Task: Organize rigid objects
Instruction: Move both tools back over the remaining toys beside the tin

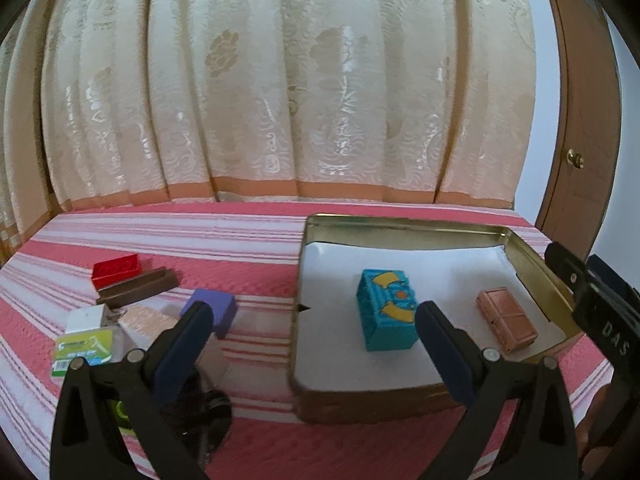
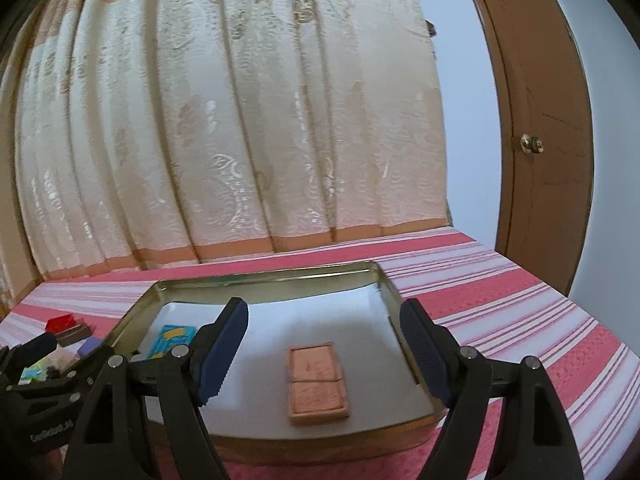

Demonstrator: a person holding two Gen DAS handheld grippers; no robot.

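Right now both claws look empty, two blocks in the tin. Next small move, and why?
Probably swing the left claw, open and empty, left toward the purple block, the nearest piece outside the tin. The teal block and copper block already lie inside.
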